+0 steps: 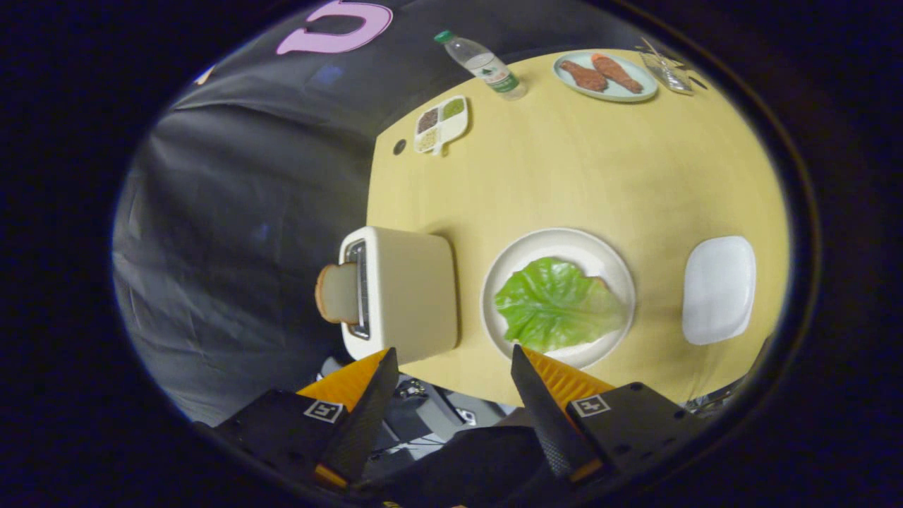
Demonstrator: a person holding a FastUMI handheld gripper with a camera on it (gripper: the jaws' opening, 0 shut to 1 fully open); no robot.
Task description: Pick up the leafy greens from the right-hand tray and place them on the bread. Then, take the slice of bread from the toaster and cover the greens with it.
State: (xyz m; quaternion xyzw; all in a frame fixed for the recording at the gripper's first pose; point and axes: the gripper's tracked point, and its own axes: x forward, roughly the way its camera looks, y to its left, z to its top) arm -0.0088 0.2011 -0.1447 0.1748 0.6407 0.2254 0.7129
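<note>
Gripper view: the gripper [451, 353] hung high over the table [564, 176] — its 2 fingers spread wide, empty; toaster [398, 293] at 11 o'clock, leafy greens [557, 303] at 1.

A pale yellow wooden table [564, 176] with a rounded edge fills the booth – evenly lit, a small dark hole [399, 147] near its corner. Creased black cloth [233, 233] hangs as the wall behind it.

One toaster [402, 293], one bread slice [337, 291], one lettuce leaf [554, 305], three plates [561, 243], one bottle [483, 65].
</note>
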